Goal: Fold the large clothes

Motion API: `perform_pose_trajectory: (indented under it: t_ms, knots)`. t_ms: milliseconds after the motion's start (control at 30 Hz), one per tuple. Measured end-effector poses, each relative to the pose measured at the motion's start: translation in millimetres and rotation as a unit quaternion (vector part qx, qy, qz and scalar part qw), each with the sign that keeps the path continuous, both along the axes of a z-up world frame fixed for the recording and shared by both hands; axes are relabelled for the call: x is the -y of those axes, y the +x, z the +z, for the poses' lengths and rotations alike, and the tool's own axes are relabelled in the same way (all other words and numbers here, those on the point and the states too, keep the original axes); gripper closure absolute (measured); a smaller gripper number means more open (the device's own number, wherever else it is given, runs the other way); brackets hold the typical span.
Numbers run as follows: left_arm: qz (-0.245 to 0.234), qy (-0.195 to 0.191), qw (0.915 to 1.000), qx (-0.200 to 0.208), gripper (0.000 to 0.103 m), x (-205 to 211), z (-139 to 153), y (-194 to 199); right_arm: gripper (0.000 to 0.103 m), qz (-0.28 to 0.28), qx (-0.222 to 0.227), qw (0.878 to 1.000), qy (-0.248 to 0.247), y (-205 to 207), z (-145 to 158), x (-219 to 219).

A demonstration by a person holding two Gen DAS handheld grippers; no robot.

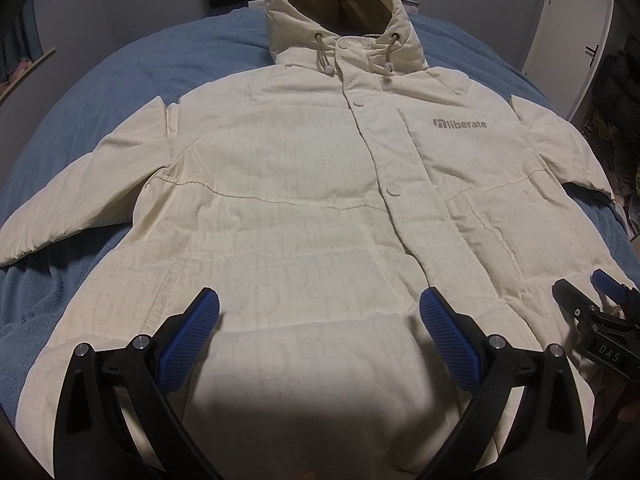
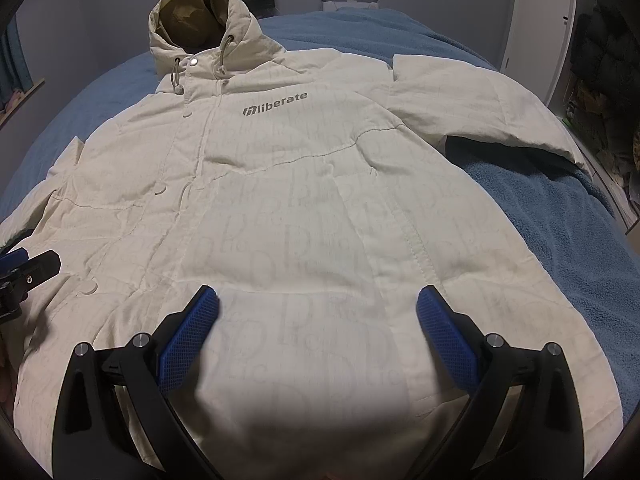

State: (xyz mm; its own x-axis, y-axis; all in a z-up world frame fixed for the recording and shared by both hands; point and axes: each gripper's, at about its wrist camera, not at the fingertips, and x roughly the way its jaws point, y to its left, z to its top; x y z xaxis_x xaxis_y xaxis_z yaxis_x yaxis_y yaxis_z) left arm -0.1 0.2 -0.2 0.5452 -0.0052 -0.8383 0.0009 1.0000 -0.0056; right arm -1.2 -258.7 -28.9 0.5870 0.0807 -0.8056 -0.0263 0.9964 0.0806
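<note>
Because it is thickly padded, the cream hooded puffer jacket point(image 1: 288, 184), spread face-up on the blue fleece-covered bed point(image 1: 120, 80), should handle soft, bulky and springy; sleeve cuffs or hem corners look the best holds. Left hand-held gripper point(image 1: 320, 312) and right hand-held gripper point(image 2: 318, 308) hover released, empty. Both cuffs and the hem are cut off.

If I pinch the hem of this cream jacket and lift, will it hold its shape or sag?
The jacket looks puffy and quilted, so it will probably sag and drape rather than stay flat. Its padding suggests it is bulky but fairly light. The sleeves lie spread loose on the blue blanket and would likely trail behind. Both grippers are open above it.
</note>
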Motion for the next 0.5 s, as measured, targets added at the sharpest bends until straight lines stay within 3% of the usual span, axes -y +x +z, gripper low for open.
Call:
perform_pose_trajectory:
  t_ms: [500]
  knots:
    - [0.000,0.000,1.0000,-0.002,0.006,1.4,-6.9,-2.1,0.007,0.000,-0.002,1.000,0.001,1.6,-2.2,0.1]
